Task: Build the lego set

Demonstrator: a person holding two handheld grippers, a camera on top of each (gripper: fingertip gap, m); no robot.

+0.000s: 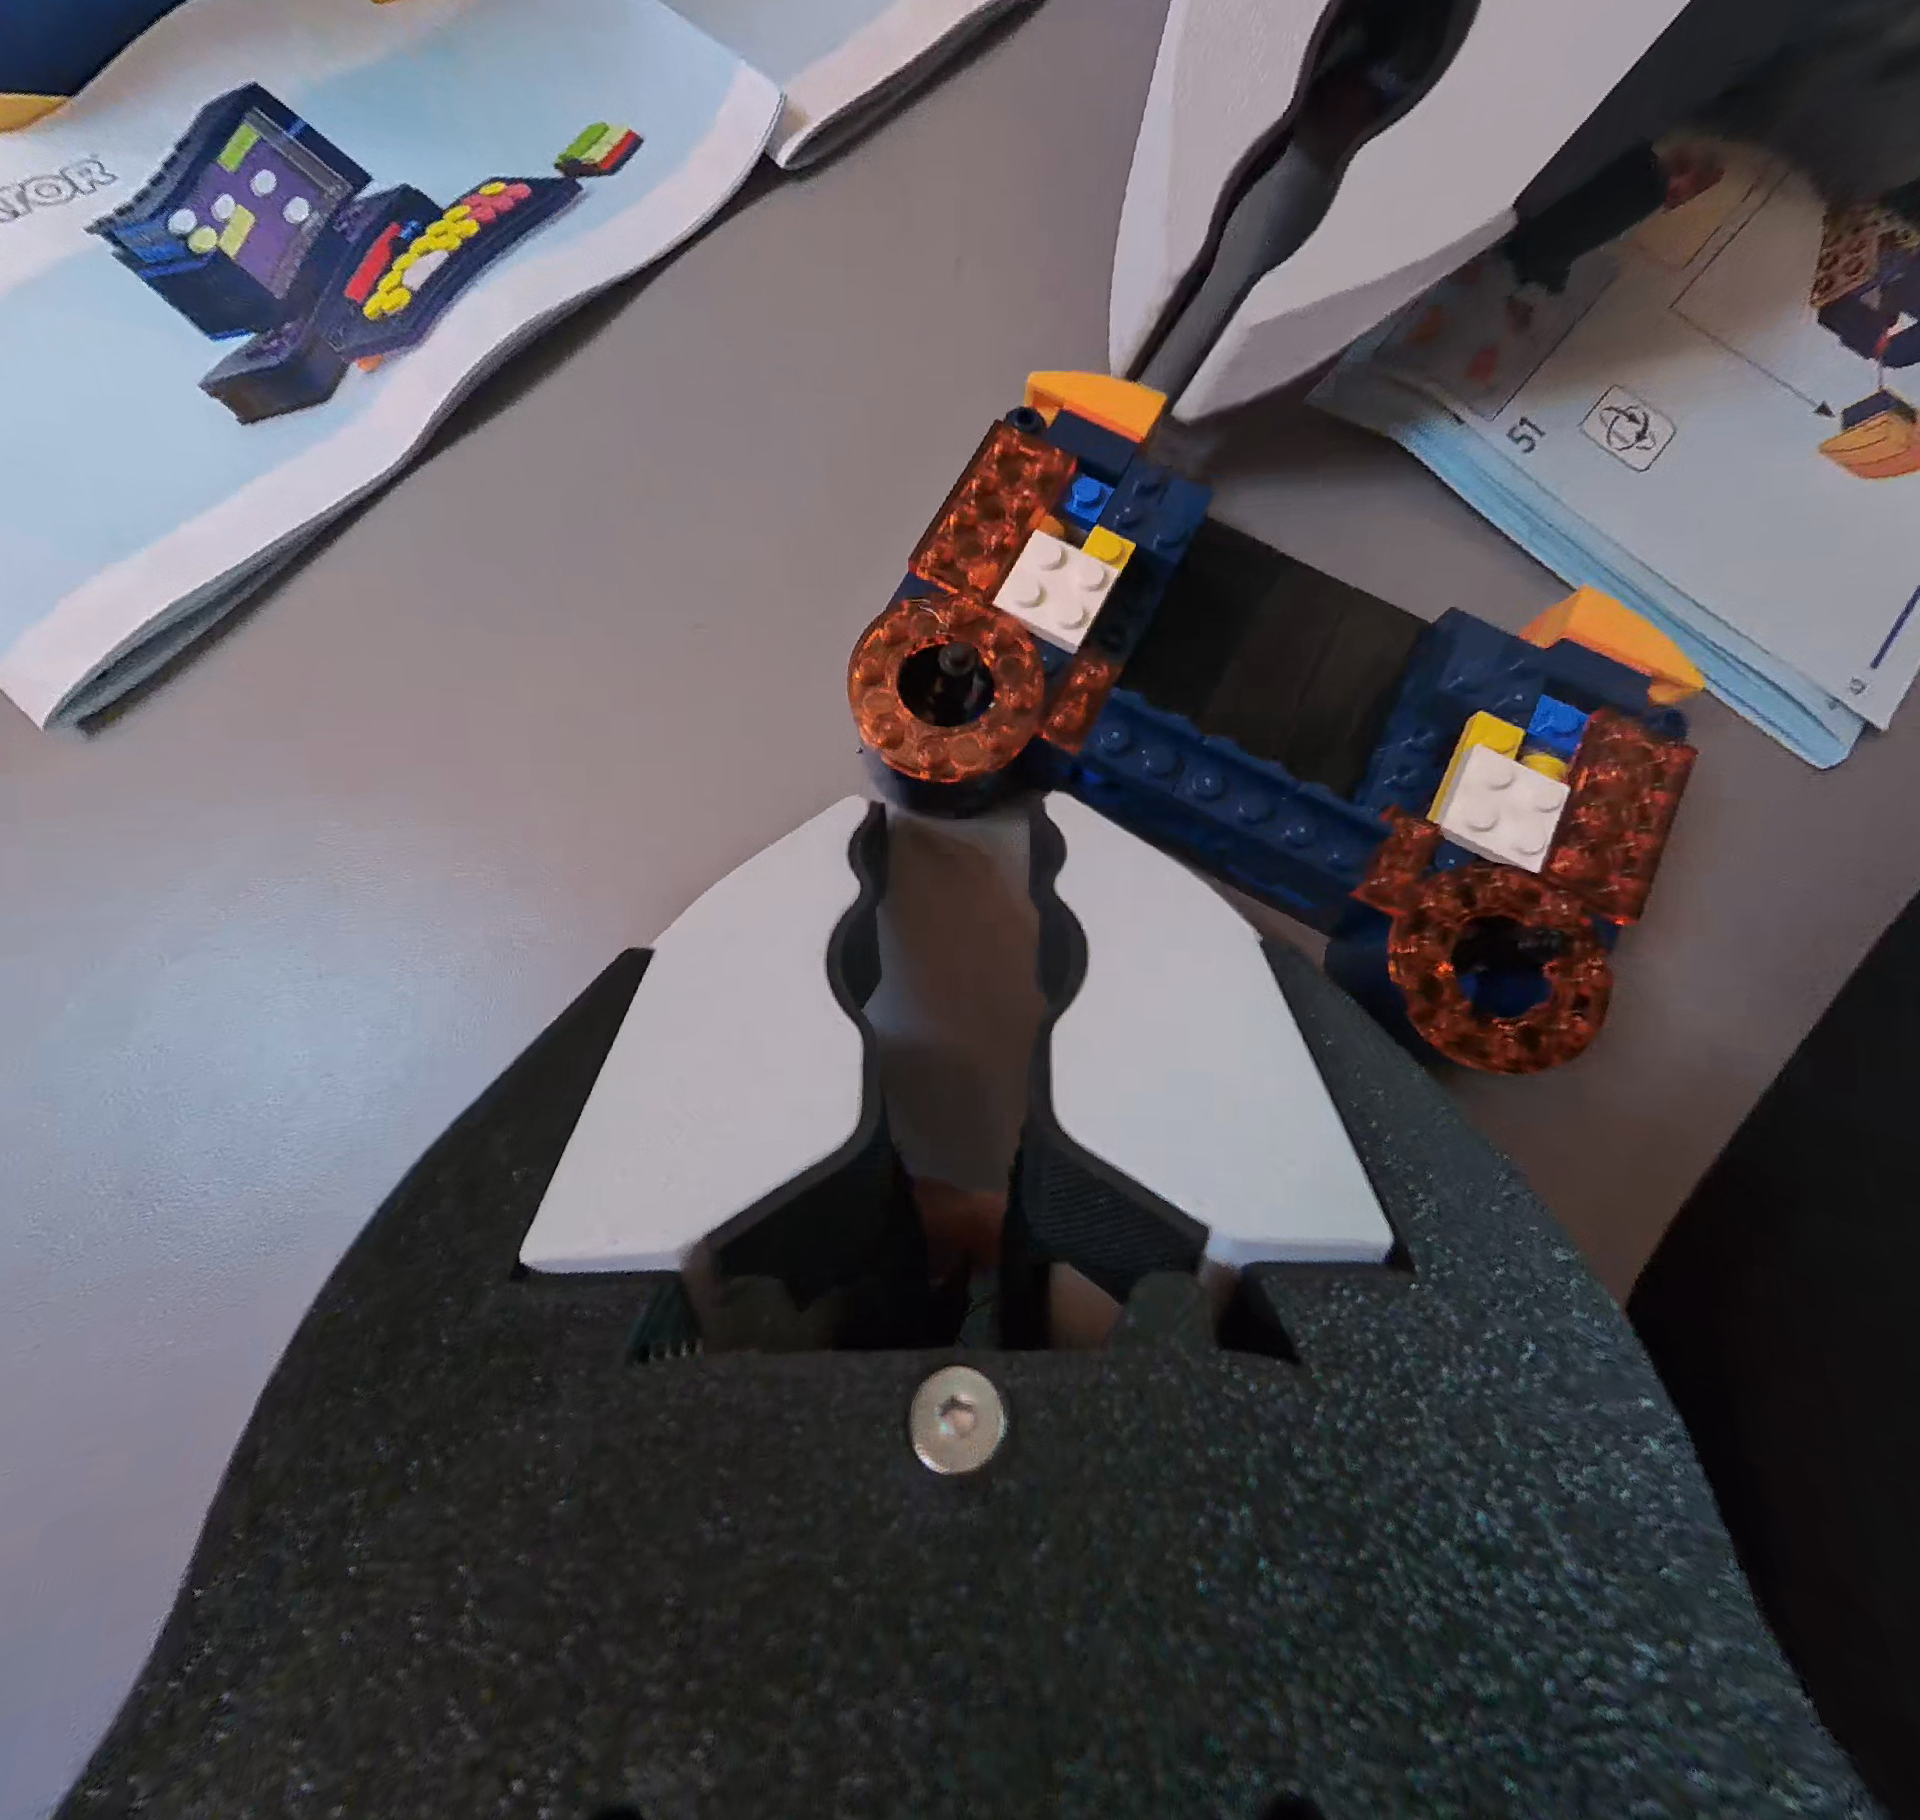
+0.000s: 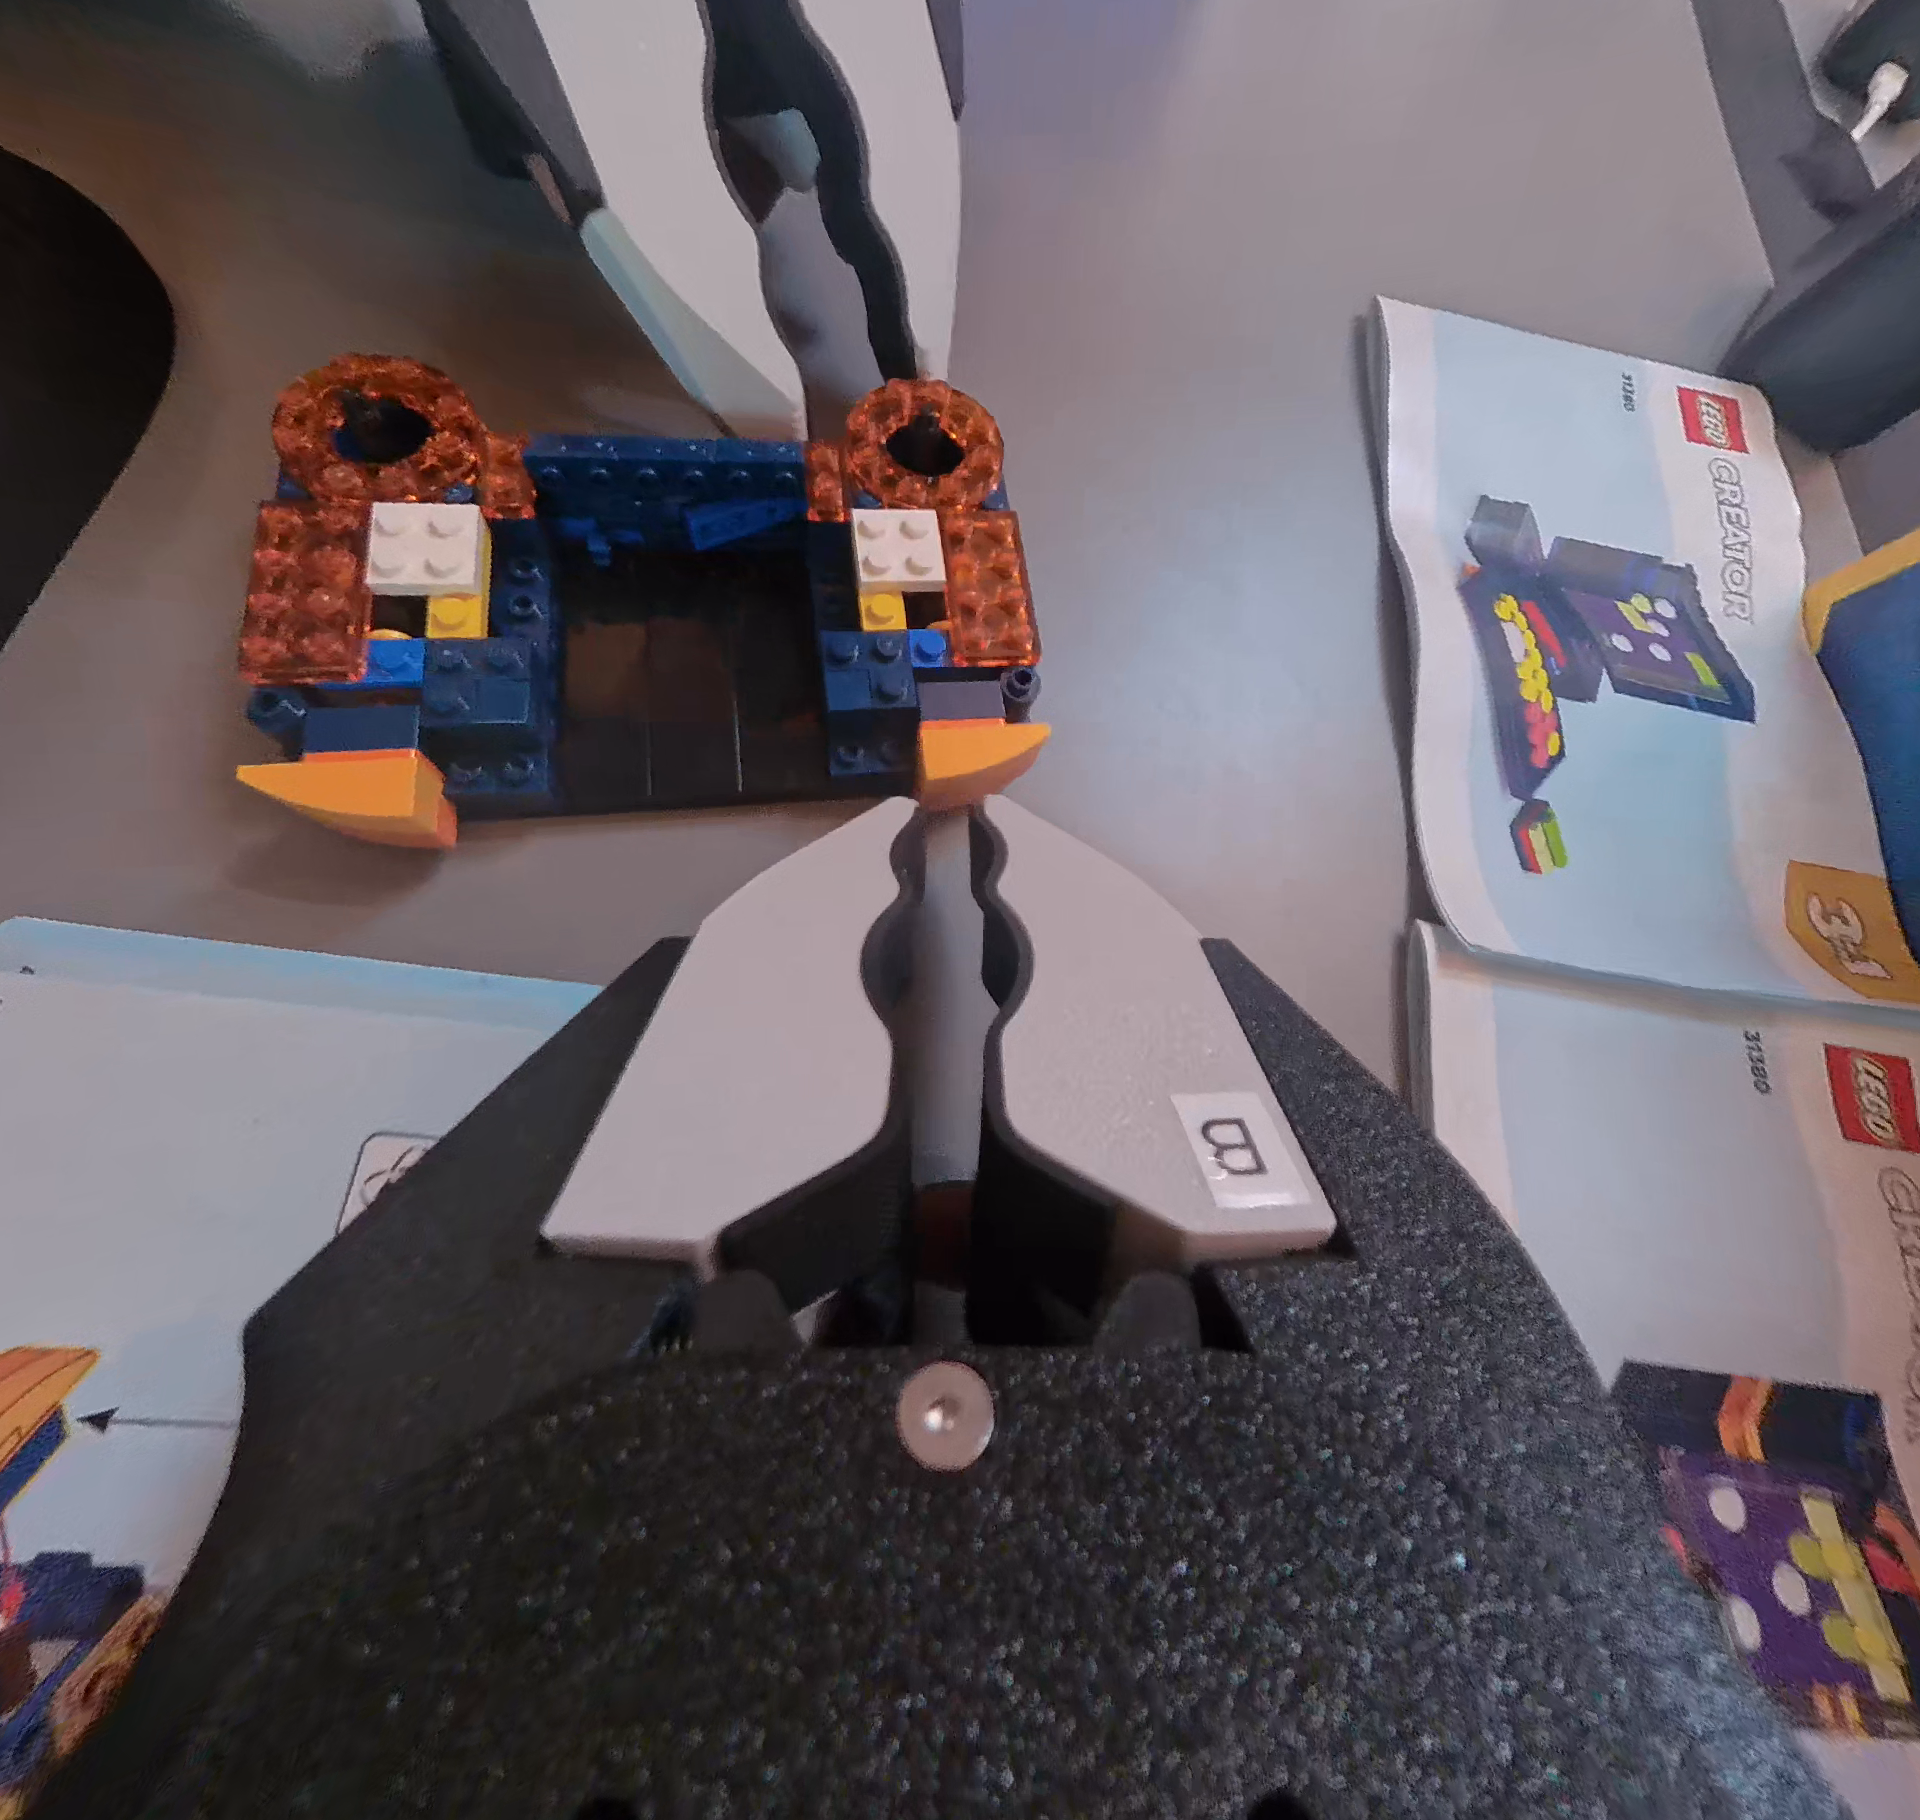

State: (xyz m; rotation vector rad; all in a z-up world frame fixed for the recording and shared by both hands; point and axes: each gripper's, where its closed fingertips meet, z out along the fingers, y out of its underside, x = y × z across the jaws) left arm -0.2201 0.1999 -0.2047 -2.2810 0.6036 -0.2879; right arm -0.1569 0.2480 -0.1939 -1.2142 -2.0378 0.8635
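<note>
brick model [image 2: 634,617] flat on grey worktop [image 2: 1195,544], upper left of right wrist view, long axis left-right, orange wedges toward camera, left tool [image 1: 956,809] jaws parted at dark base under orange ring [image 1: 945,684], grip unclear, right tool [image 2: 945,814] jaws narrowly apart, tips at orange wedge [image 2: 977,757], both angled down, booklets [image 2: 1590,627] at right

Plastic bricks [image 2: 665,523], glossy; orange rings [image 1: 943,692] translucent. Booklets [image 1: 343,243] of smooth paper. Table [image 1: 623,544] matt grey, perhaps laminate. Gripper bodies [image 1: 935,1614] rough, grainy black plastic.
</note>
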